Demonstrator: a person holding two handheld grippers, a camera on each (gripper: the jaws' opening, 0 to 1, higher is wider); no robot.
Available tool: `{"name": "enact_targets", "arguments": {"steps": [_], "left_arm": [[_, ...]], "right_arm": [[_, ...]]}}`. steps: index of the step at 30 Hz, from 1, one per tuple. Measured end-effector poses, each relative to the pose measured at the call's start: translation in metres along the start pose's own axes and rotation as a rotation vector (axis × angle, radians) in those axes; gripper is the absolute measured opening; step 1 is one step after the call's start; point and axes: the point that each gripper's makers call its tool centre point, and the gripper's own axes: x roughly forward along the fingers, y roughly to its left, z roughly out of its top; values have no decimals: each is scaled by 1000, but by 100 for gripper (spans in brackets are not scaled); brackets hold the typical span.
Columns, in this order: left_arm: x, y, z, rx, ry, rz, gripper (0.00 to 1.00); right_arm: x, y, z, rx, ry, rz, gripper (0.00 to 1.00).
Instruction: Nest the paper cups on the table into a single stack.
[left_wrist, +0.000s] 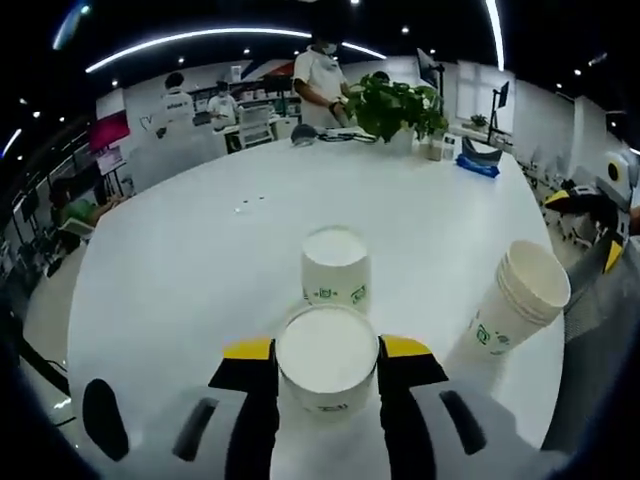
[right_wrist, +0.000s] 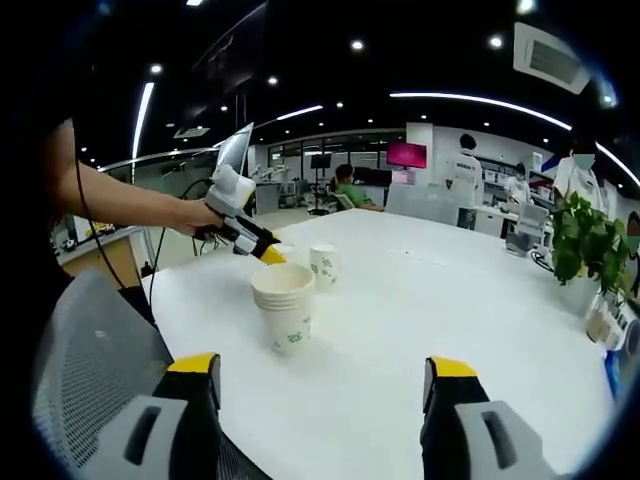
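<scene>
Left gripper view: cup (left_wrist: 327, 358) btwn tool (left_wrist: 327, 368) jaws, base hidden.

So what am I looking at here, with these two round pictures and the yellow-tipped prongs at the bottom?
There is no robot arm: a person holds a two-jaw gripper in each hand, and a fisheye camera rides on each one, looking along its jaws. In the left gripper view, the left gripper has its jaws on either side of a paper cup. Beyond it a second single cup stands on the white table, and a stack of nested cups stands to the right. In the right gripper view, the right gripper is wide open and empty, facing that stack, and the person's hand holds the other gripper.
</scene>
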Motion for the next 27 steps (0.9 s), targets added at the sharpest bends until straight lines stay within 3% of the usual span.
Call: {"name": "enact_targets", "arguments": {"steps": [8, 15, 27], "left_arm": [[-16, -3, 5, -35, -48, 8, 36], [-43, -19, 15, -42, -75, 3, 36], [-80, -40, 50, -18, -142, -16, 36]], "right_arm": [[-3, 0, 7, 24, -33, 16, 84], [-7, -4, 14, 46, -62, 11, 84], [-2, 5, 33, 14, -64, 58, 84]]}}
